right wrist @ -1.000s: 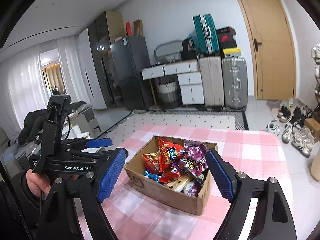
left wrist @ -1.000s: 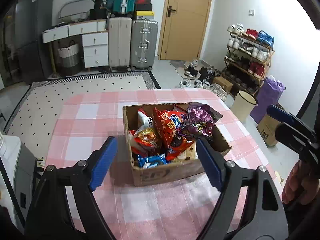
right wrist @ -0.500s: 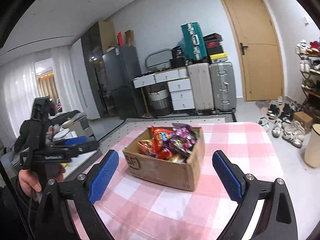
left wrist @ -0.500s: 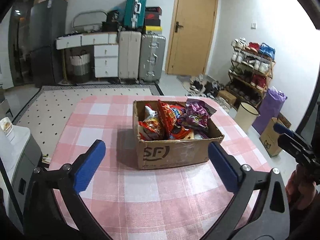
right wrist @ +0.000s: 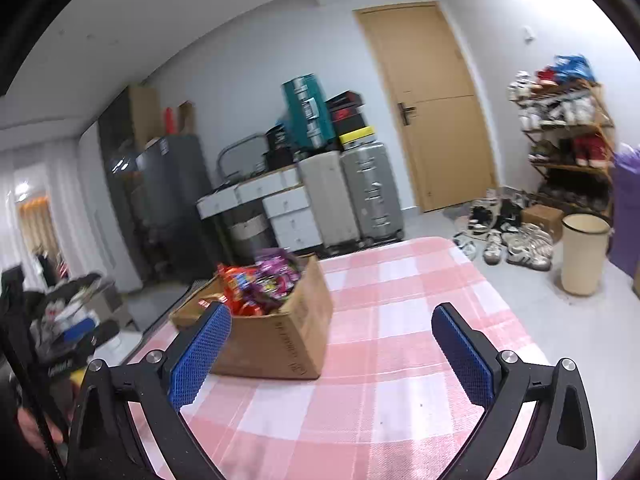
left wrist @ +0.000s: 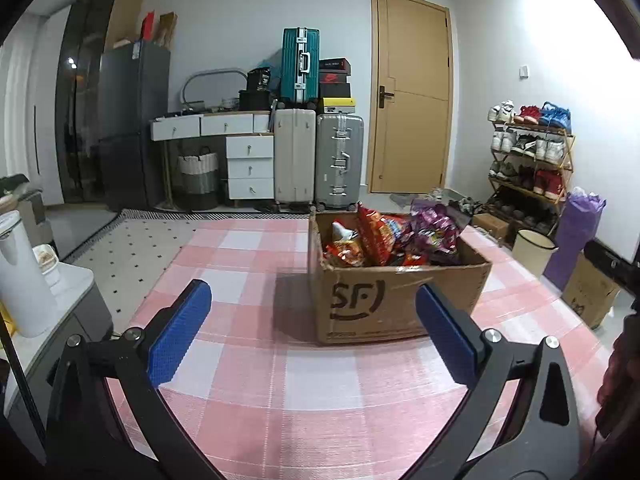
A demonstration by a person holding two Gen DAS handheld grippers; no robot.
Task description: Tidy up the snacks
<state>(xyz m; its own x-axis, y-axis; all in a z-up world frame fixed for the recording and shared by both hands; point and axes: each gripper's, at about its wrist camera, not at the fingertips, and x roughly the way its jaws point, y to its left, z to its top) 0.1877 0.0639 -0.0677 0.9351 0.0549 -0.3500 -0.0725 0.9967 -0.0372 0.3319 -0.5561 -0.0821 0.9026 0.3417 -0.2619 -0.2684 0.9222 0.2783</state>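
Observation:
A brown cardboard box (left wrist: 400, 300) marked "SF" stands on the pink checked tablecloth (left wrist: 320, 380), heaped with snack bags (left wrist: 392, 236) in red, orange and purple. My left gripper (left wrist: 311, 294) is open wide just short of the box's near wall, which sits ahead and to the right, with nothing between the blue pads. In the right wrist view the box (right wrist: 280, 340) and its snack bags (right wrist: 260, 284) lie ahead to the left. My right gripper (right wrist: 332, 312) hovers low over the cloth (right wrist: 400, 300), its jaws opening and empty.
Beyond the table's far edge are suitcases (left wrist: 316, 156), white drawers (left wrist: 248, 168), a wooden door (left wrist: 412, 108) and a shoe rack (left wrist: 528, 160). A cream bin (right wrist: 584, 256) stands on the floor at right. A white jug (left wrist: 20, 276) sits on a side unit at left.
Both grippers' jaws have spread wider. Both cameras have dropped from looking down into the box to a low view of its side. In the right wrist view the box has slid left.

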